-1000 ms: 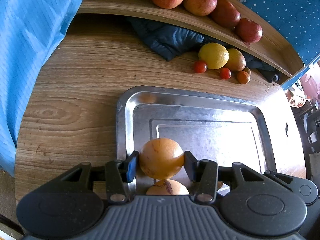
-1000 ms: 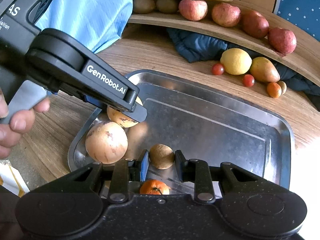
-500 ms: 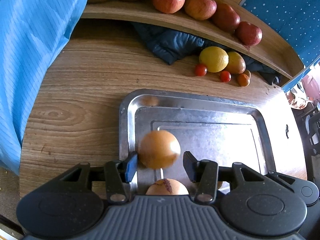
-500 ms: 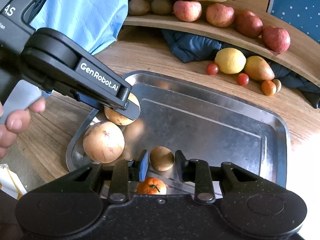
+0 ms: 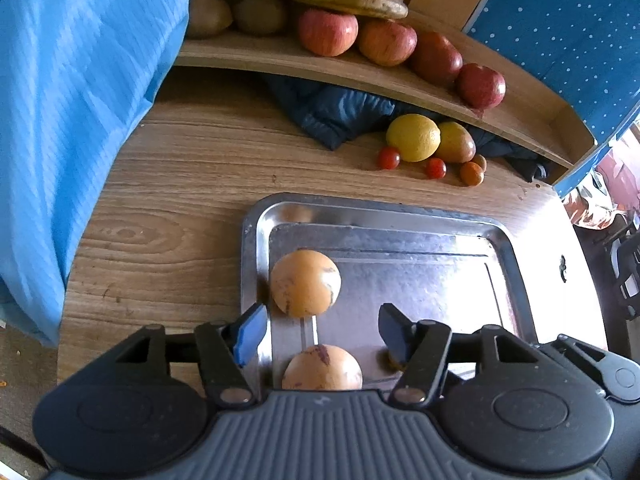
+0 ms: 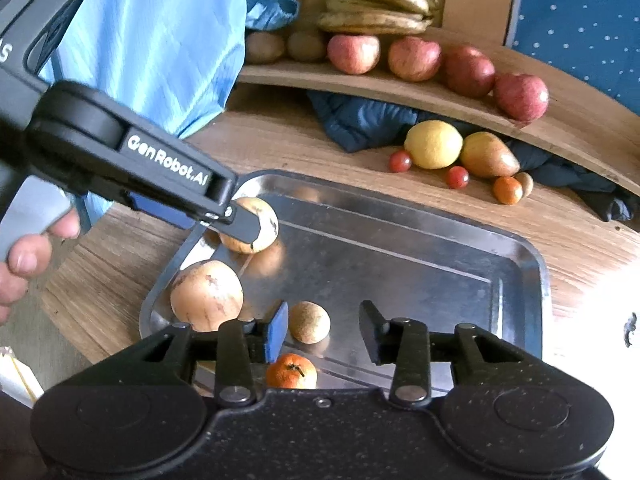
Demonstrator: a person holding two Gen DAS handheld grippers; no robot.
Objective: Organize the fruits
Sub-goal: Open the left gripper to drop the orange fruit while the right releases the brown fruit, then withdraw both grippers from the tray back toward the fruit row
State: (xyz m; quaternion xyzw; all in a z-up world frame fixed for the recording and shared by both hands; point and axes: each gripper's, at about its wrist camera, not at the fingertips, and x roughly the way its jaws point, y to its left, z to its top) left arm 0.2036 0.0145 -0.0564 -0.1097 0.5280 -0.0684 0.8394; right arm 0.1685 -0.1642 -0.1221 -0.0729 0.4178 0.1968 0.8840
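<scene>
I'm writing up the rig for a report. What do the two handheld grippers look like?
Both are matte black plastic with two round pivot housings and linkage arms. The left gripper has a ribbed grey body, the right gripper a speckled black one. Finger pads are blue. The left one's side reads "GenRobot.AI" in white, and its handle is grey. No cables show.

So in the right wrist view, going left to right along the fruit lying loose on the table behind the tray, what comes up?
Cherry tomato → lemon → second cherry tomato → mango → small orange fruit. A brown fruit tucked behind that last one overlaps it, so it is left out.
</scene>
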